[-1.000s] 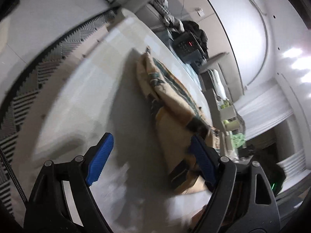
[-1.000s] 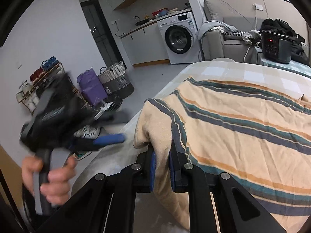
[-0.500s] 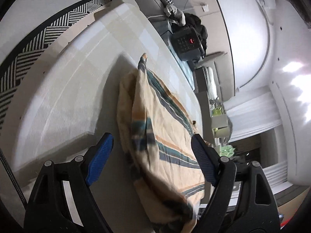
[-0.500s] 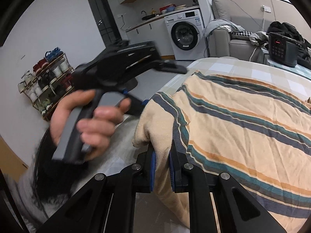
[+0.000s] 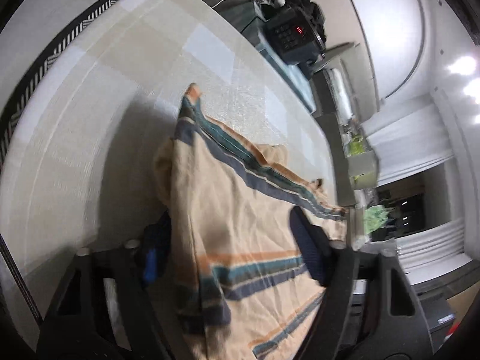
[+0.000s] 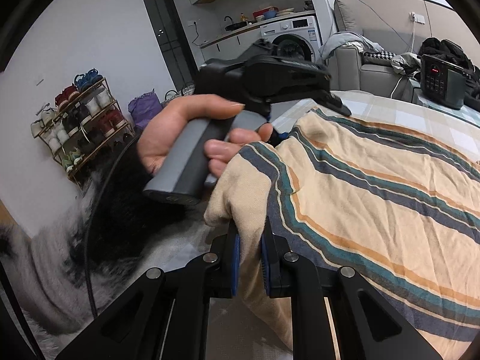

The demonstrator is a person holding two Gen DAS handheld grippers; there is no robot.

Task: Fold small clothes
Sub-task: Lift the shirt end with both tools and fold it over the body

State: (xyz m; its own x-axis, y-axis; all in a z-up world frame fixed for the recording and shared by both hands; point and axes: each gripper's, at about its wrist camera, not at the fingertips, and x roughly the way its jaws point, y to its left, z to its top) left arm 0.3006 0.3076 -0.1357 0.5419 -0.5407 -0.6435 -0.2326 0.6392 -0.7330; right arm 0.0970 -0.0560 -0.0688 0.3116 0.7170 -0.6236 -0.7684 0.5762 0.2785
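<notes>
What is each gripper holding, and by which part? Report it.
The right gripper pinches the striped garment at its cream corner edge. The left gripper is closing around another edge of it; whether its fingers grip yet cannot be told.

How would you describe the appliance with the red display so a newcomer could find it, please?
Look past the far edge of the pale checked table, beside the grey sofa. There stands a dark, boxy appliance with a keypad; only it shows glowing red digits.
</notes>
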